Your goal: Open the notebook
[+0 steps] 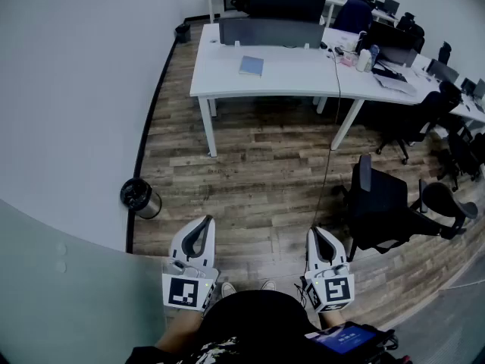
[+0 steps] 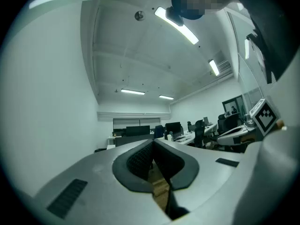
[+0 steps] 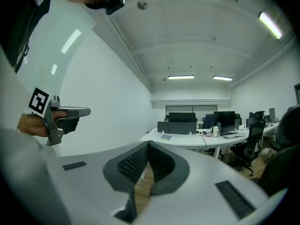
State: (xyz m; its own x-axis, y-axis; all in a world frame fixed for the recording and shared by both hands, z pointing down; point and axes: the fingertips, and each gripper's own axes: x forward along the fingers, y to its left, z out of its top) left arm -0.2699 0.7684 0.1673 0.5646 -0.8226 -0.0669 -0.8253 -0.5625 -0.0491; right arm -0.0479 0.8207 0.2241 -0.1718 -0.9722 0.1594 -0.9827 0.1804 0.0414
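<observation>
A pale blue notebook (image 1: 251, 66) lies shut on the white desk (image 1: 288, 78) across the room; in the right gripper view the notebook (image 3: 165, 137) shows small on the same desk (image 3: 187, 139). My left gripper (image 1: 206, 220) and right gripper (image 1: 310, 232) are held close to my body, far from the desk, pointing roughly level over the wood floor. Both are shut with nothing between the jaws. The left gripper (image 2: 153, 142) faces the far desks; the right gripper (image 3: 148, 143) faces the white desk.
A round black bin (image 1: 139, 197) stands by the curved wall at left. A black office chair (image 1: 386, 203) stands at right, and a cable (image 1: 330, 150) hangs from the desk to the floor. Monitors and more desks (image 1: 394, 59) fill the back.
</observation>
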